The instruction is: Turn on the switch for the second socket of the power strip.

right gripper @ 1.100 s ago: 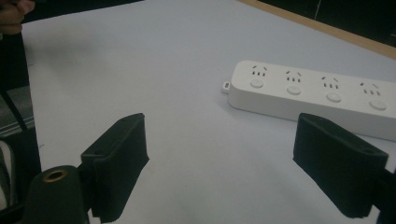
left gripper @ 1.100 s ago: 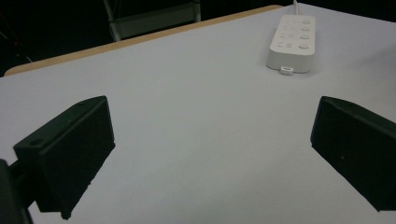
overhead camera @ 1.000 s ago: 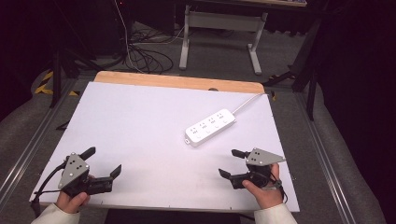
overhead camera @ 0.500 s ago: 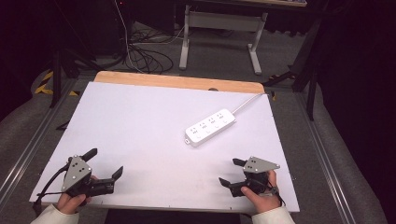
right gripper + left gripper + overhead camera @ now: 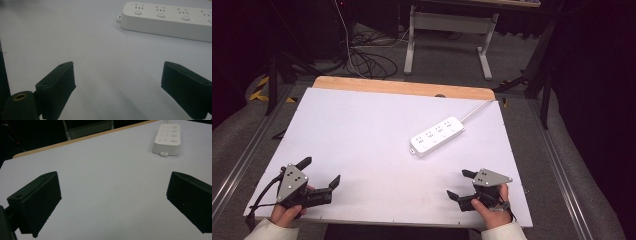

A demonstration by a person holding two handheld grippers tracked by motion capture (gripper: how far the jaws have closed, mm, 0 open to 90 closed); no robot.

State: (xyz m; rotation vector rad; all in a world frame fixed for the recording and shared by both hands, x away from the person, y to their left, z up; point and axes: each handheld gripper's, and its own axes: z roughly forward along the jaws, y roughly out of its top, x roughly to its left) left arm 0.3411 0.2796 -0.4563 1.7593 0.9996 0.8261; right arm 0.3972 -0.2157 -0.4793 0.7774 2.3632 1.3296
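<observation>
2 grippers (image 5: 321, 171) (image 5: 460, 184) agape, near power strip (image 5: 437, 136).

A white table (image 5: 362, 135) with a wooden strip along its far edge carries a white power strip (image 5: 437, 136), which lies flat and slantwise right of the middle. Its white cord (image 5: 479, 108) runs off toward the far right corner.

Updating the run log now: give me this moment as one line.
left gripper: open, empty, near table edge | right gripper: open, empty, near edge | power strip: untouched, mid-table, right of centre
</observation>
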